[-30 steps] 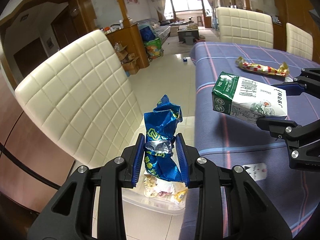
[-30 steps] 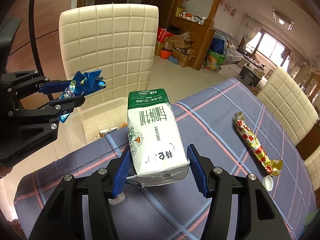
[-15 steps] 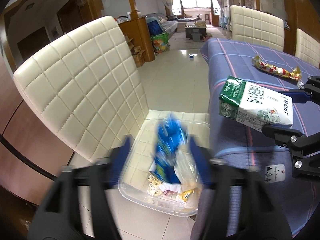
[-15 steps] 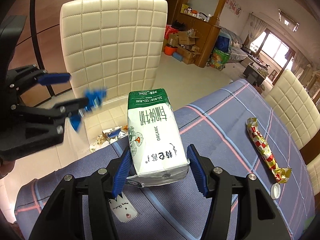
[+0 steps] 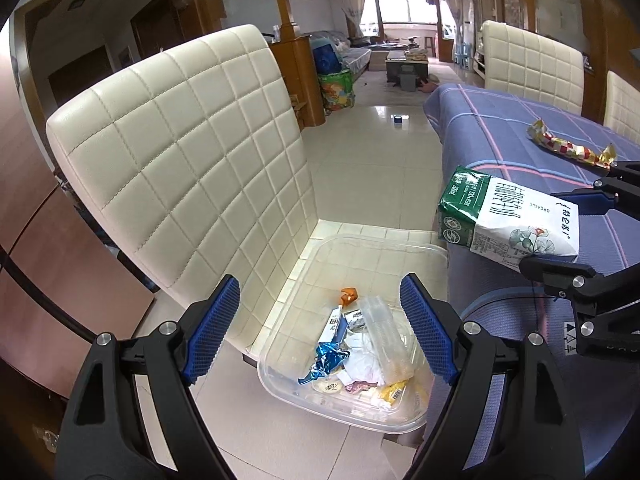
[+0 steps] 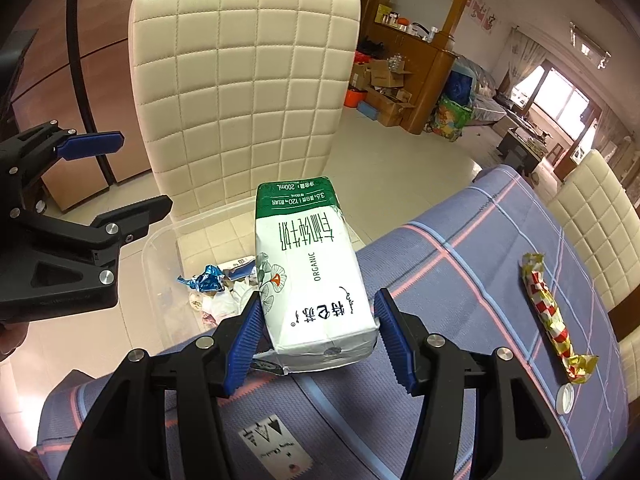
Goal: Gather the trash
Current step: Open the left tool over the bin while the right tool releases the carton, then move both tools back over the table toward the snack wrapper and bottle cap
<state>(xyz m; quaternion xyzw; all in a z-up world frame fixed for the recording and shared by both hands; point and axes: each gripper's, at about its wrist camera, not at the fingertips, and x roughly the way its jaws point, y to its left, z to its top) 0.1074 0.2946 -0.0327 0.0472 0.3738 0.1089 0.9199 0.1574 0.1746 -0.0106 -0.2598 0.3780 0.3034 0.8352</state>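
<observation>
My left gripper (image 5: 320,308) is open and empty above a clear plastic bin (image 5: 384,248) on a cream chair seat. The blue foil wrapper (image 5: 326,360) lies in the bin among other trash; it also shows in the right wrist view (image 6: 206,278). My right gripper (image 6: 318,320) is shut on a green and white milk carton (image 6: 312,268), held over the table edge near the bin. The carton also shows in the left wrist view (image 5: 508,216). A red and gold wrapper (image 6: 548,312) and a white bottle cap (image 6: 566,398) lie on the blue tablecloth (image 6: 460,280).
The cream quilted chair (image 5: 192,148) holds the bin beside the table. More cream chairs (image 6: 596,216) stand along the table's far side. Tiled floor (image 5: 372,148) stretches toward a living room with boxes and bags.
My left gripper opened and the blue wrapper dropped into the bin. The right gripper kept hold of the carton and moved slightly toward the bin.
</observation>
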